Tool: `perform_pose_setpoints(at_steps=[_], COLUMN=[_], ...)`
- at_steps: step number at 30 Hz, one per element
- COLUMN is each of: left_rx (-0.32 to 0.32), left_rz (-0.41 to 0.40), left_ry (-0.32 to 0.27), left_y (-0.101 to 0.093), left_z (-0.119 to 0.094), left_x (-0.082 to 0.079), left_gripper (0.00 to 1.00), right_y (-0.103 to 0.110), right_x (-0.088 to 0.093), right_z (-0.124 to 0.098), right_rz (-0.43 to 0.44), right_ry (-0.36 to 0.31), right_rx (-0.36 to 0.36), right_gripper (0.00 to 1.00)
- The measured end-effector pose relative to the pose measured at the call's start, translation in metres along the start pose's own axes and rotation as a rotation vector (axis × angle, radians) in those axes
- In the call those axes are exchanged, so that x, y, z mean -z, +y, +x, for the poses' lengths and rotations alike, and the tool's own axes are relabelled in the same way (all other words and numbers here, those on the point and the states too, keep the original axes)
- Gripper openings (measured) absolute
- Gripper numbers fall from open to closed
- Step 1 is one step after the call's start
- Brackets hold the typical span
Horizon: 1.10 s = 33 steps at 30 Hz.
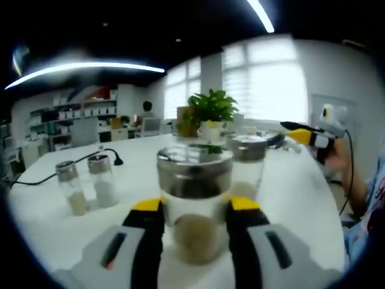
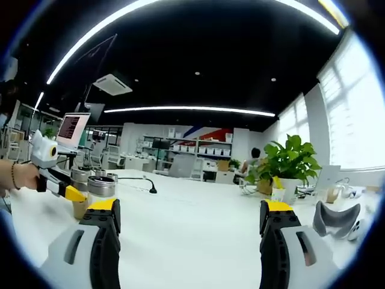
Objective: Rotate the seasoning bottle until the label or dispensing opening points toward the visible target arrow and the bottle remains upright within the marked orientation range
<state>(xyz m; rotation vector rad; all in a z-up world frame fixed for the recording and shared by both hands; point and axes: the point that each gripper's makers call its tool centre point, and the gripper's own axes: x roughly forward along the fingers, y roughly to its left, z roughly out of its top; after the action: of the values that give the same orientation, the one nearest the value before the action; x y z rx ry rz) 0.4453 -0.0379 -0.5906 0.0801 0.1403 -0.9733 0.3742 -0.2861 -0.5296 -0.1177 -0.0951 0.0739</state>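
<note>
Left gripper (image 1: 195, 220) fingers are clamping the bottle (image 1: 195, 201) standing dead centre on the white worktop (image 1: 48, 223), two small shakers (image 1: 87, 186) sitting at 9 o'clock. Right gripper (image 2: 189, 226) is hovering wide and empty. I can't spot the arrow, so I'd be twisting slowly, keeping it vertical.

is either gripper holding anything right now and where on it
The left gripper has a seasoning bottle between its jaws, at the glass body below the metal cap. The right gripper is open, nothing between its jaws.
</note>
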Motion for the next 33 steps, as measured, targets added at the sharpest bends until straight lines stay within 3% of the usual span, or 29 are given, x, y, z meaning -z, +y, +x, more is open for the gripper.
perform_pose_setpoints(at_steps=[4, 8, 13, 15, 18, 23, 25, 33], left_rx=[0.123, 0.252, 0.411, 0.439, 0.543, 0.694, 0.736, 0.806], left_rz=[0.027, 0.044, 0.070, 0.077, 0.085, 0.111, 0.123, 0.136], left_ry=[-0.012, -0.020, -0.003, 0.009, 0.006, -0.009, -0.008, -0.005], left_y=[-0.008, -0.015, -0.022, -0.023, -0.027, -0.032, -0.032, -0.030], left_z=[0.003, 0.005, 0.005, 0.006, 0.007, 0.006, 0.006, 0.012], left_x=[0.000, 0.001, 0.002, 0.001, 0.001, 0.001, 0.001, 0.001], left_gripper=[0.42, 0.42, 0.42, 0.42, 0.42, 0.42, 0.42, 0.42], right_y=[0.001, 0.008, 0.014, 0.015, 0.008, 0.011, 0.013, 0.018], right_x=[0.008, -0.006, -0.006, -0.005, -0.005, -0.013, -0.014, 0.000], right_z=[0.001, 0.001, 0.000, 0.000, -0.002, -0.004, -0.004, 0.000], right_rz=[0.002, 0.113, 0.070, 0.068, -0.002, -0.028, -0.033, 0.011], right_ry=[0.039, -0.060, -0.040, -0.035, -0.025, -0.041, -0.037, 0.022], right_rx=[-0.016, -0.062, -0.082, -0.084, -0.030, -0.039, -0.049, -0.088], right_gripper=[1.00, 1.00, 1.00, 1.00, 1.00, 1.00, 1.00, 1.00])
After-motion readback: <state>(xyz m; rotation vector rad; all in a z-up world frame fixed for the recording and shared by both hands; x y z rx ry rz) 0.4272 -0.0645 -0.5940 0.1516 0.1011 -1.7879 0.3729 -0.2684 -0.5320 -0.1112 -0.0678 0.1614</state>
